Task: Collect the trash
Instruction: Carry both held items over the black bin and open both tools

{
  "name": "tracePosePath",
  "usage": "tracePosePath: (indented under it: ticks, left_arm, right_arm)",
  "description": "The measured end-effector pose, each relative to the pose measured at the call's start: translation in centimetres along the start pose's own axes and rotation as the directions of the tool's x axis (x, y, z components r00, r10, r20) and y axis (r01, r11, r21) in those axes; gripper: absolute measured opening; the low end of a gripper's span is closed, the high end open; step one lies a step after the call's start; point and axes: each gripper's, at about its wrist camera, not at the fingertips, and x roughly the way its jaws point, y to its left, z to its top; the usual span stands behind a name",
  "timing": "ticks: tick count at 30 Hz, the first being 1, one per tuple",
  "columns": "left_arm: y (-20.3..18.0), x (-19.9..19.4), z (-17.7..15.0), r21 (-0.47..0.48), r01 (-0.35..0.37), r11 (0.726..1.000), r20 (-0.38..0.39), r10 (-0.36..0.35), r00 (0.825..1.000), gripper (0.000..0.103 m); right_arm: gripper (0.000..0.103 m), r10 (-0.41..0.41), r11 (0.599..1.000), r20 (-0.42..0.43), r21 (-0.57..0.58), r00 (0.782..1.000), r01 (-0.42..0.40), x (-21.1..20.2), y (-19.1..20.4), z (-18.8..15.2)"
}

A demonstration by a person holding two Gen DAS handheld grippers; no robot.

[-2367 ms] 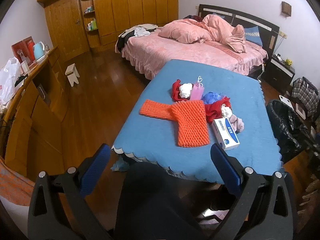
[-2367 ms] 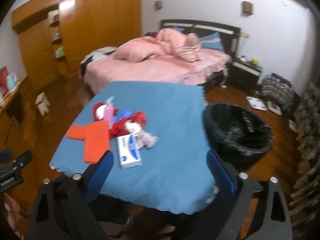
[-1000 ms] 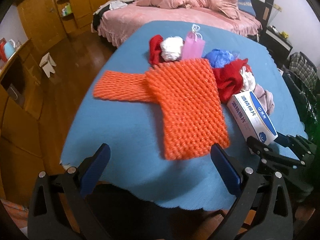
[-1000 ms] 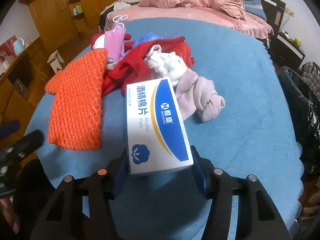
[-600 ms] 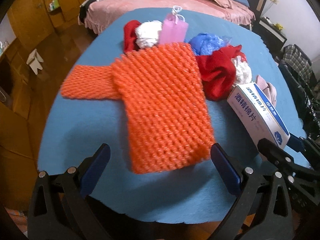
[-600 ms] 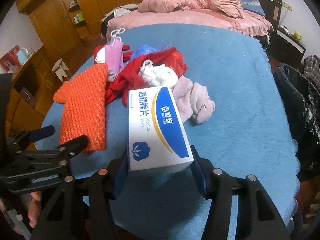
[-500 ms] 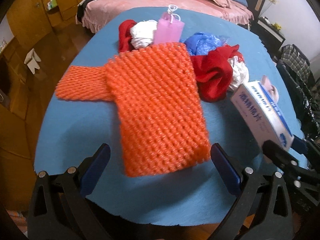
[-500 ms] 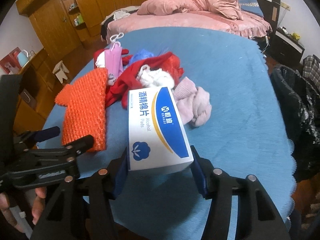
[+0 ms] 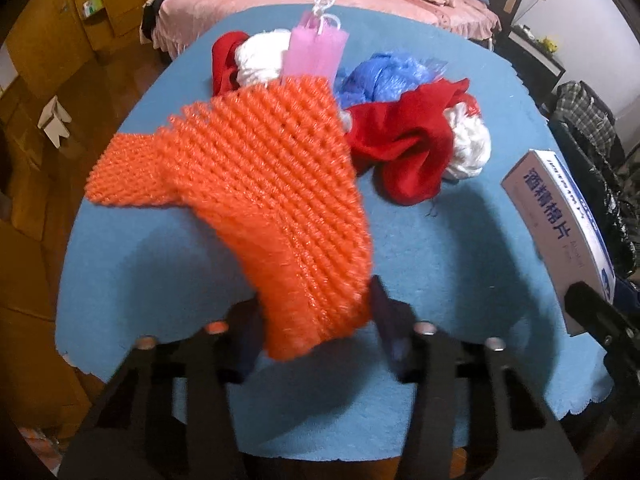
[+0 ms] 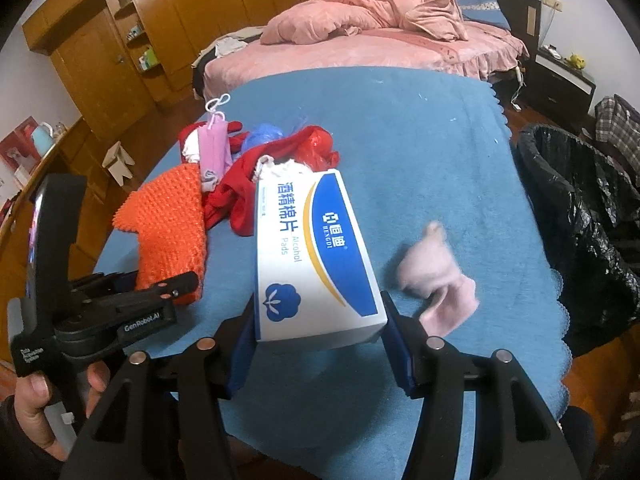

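Now my left tongs (image 9: pixel 316 320) pinch the near edge of the orange knitted mesh (image 9: pixel 256 184); my right tongs (image 10: pixel 318 330) clamp the alcohol pads box (image 10: pixel 316 256), bin bag (image 10: pixel 576 216) to their right.

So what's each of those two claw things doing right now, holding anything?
Left gripper: shut on the orange foam net, near end lifted.
Right gripper: shut on the alcohol pads box.
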Motion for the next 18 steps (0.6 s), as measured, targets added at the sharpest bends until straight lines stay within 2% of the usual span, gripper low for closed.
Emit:
tracePosePath:
  ticks: [1, 3, 7, 12, 18]
  left_arm:
    - [-0.2, -0.4, 0.1, 0.004, -0.008, 1.000, 0.006, 0.008, 1.000, 0.028]
    - [-0.1, -1.0, 0.4, -0.006, -0.006, 1.000, 0.013, 0.006, 1.000, 0.025]
    - [-0.5, -2.6, 0.9, -0.010, -0.014, 1.000, 0.042, 0.015, 0.999, 0.024]
    - [-2.0, -6.7, 1.3, 0.020, -0.046, 0.999, 0.126, 0.043, 0.991, 0.024]
    - [-6.1, -10.1, 2.5, 0.083, -0.027, 0.996, 0.194, 0.010, 0.981, 0.024]
  right_arm:
    - [0.056, 0.000, 1.000, 0.004, 0.000, 1.000, 0.000, -0.2, 0.0, 0.1]
    - [0.056, 0.000, 1.000, 0.014, 0.000, 1.000, 0.000, -0.5, 0.0, 0.2]
    - [0.056, -0.003, 1.000, 0.033, 0.007, 0.999, 0.002, -1.4, -0.3, 0.5]
    - [0.056, -0.004, 0.999, 0.070, 0.040, 0.998, 0.001, -3.5, -1.7, 1.4]
    - [0.056, -0.059, 0.996, 0.142, 0.074, 0.988, 0.048, -7.0, -5.2, 3.5]
